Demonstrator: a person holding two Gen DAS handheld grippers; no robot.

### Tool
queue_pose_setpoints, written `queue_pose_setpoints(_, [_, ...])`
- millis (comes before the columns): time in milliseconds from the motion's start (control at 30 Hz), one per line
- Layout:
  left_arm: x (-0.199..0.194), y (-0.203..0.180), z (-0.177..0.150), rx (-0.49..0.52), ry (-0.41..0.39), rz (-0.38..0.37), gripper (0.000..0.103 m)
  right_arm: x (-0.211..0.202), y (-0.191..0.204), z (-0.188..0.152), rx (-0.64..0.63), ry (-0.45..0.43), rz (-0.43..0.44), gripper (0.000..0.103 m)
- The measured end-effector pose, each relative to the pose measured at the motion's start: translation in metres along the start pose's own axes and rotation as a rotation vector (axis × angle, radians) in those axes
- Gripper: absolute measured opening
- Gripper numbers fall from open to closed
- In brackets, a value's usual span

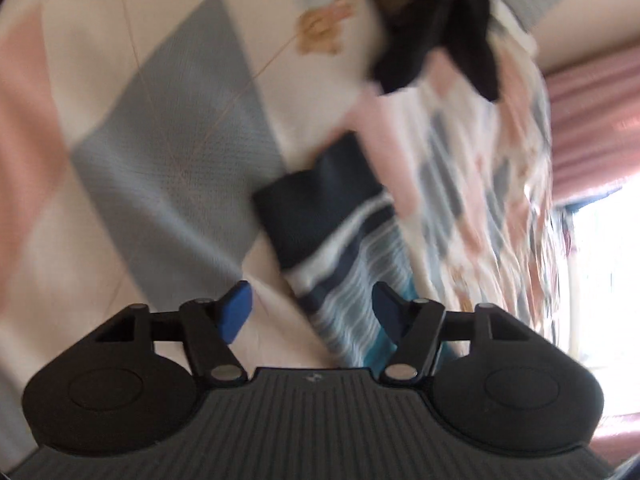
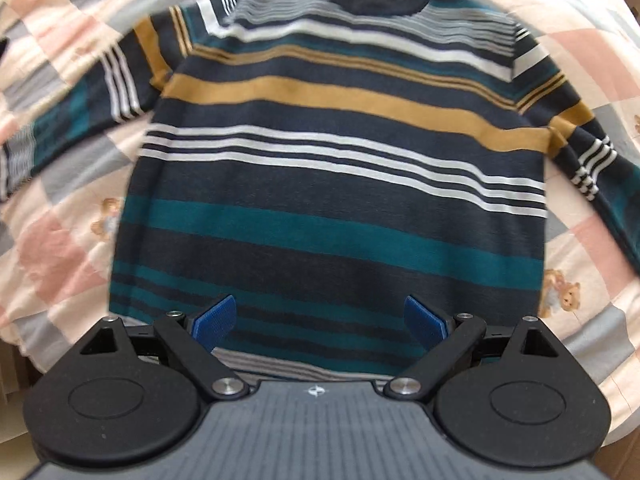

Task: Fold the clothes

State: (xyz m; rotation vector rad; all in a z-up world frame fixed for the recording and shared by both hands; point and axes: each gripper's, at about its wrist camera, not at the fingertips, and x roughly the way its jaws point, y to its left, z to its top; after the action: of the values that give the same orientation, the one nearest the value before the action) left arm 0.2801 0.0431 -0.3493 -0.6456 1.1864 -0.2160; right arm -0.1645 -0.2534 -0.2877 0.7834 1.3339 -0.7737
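A striped sweater (image 2: 328,160) in navy, teal, mustard and white lies flat on the patchwork bedspread (image 2: 60,240), collar at the far end and both sleeves spread out. My right gripper (image 2: 320,322) is open and empty just above the sweater's bottom hem. My left gripper (image 1: 312,312) is open, with its blue pads on either side of a sleeve end (image 1: 340,264) with a navy cuff. It does not hold the sleeve. The left wrist view is blurred.
A dark black garment (image 1: 436,36) lies crumpled on the bedspread (image 1: 168,140) at the far end in the left wrist view. Pink curtains (image 1: 592,120) and a bright window (image 1: 600,280) are on the right.
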Motion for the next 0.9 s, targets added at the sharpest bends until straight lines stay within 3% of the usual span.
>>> queue_pose_setpoints(200, [0.023,0.002,0.01,-0.007,-0.026,-0.02,0.061,0.024,0.017,0.021,0.012,0.033,0.001,0.093])
queue_pose_setpoints(233, [0.027,0.003,0.012,-0.008,-0.03,-0.024,0.049,0.027,0.018,0.023,0.01,0.037,0.0,0.093])
queue_pose_setpoints(300, [0.035,0.004,0.015,-0.01,-0.039,-0.03,0.01,0.031,0.017,0.027,0.01,0.043,-0.003,0.093])
queue_pose_setpoints(400, [0.03,-0.006,0.019,0.03,-0.074,-0.06,0.007,0.035,0.015,0.033,0.017,0.047,-0.005,0.093])
queue_pose_setpoints(533, [-0.012,-0.063,0.011,0.221,-0.161,-0.133,0.006,0.033,0.008,0.04,0.021,0.03,0.015,0.093])
queue_pose_setpoints(633, [-0.048,-0.14,-0.021,0.49,-0.228,-0.257,0.006,0.03,-0.003,0.044,0.024,0.008,0.033,0.093])
queue_pose_setpoints(733, [-0.092,-0.22,-0.083,0.761,-0.265,-0.449,0.003,0.022,-0.023,0.044,0.04,-0.028,0.056,0.093])
queue_pose_setpoints(833, [-0.13,-0.28,-0.171,0.939,-0.206,-0.681,0.003,0.014,-0.053,0.044,0.074,-0.057,0.069,0.093])
queue_pose_setpoints(900, [-0.142,-0.306,-0.237,1.022,-0.119,-0.825,0.003,0.008,-0.079,0.042,0.108,-0.073,0.068,0.093])
